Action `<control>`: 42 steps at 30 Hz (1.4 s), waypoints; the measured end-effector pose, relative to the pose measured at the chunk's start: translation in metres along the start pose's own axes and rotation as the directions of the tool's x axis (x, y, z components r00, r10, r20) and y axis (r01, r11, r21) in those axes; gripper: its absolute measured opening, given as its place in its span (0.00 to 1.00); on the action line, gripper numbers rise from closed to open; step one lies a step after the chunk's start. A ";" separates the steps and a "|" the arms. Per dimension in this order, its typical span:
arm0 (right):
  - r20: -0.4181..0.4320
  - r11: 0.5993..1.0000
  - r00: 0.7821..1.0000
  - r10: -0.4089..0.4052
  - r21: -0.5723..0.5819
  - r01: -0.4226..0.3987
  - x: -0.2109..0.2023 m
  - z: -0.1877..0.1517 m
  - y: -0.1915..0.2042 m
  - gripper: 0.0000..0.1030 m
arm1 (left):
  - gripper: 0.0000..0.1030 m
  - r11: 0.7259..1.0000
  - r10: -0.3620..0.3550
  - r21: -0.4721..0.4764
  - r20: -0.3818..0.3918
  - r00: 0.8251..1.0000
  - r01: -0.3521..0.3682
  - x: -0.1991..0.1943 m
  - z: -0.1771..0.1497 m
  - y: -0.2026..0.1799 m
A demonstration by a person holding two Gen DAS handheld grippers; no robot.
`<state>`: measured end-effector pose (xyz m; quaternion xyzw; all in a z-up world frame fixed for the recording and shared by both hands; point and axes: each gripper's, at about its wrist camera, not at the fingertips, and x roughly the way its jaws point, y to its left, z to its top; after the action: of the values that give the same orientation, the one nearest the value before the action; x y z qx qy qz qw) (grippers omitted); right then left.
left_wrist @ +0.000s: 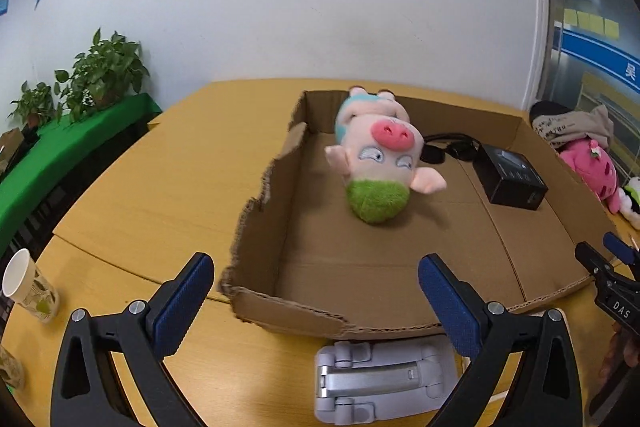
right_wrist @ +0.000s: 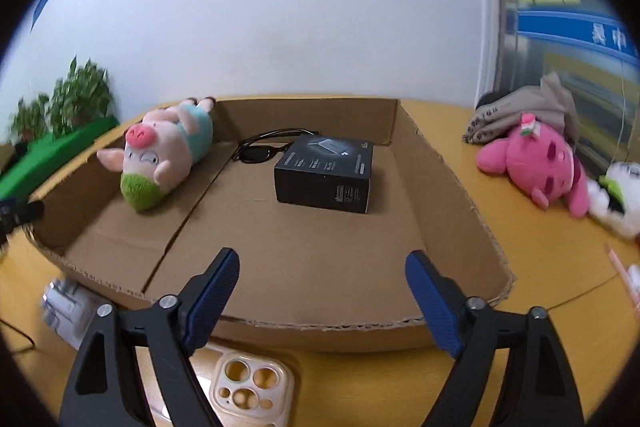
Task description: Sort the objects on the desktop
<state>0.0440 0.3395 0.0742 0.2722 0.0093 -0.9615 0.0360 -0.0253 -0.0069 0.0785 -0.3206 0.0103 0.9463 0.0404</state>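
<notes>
Left gripper (left_wrist: 316, 303): two black angular plastic arms, each pierced by a triangular cut-out, each carrying a silver round-head screw at its outer shoulder and another nearer the finger. Fingers (left_wrist: 182, 303) are faced with dark blue, finely ribbed pads.

Right gripper (right_wrist: 322, 299): identical build, black arms, silver screws, blue textured pads (right_wrist: 214, 297). White lettering "DAS" marks its black body behind the fingers.

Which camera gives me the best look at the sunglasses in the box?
The right wrist view: the sunglasses lie unobstructed on the cardboard box floor, between the pig plush and the black box, one lens clearly visible. In the left wrist view the plush hides most of them.
</notes>
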 end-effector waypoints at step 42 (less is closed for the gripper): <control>0.046 1.000 0.999 -0.006 -0.009 0.007 -0.001 -0.007 0.000 0.87 | 1.00 0.971 0.230 0.072 -0.028 0.973 -0.227 0.008 0.005 0.031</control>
<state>0.0484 0.3398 0.0692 0.2499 0.0135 -0.9676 0.0343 -0.0375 -0.0371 0.0775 -0.3327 0.0800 0.9378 -0.0582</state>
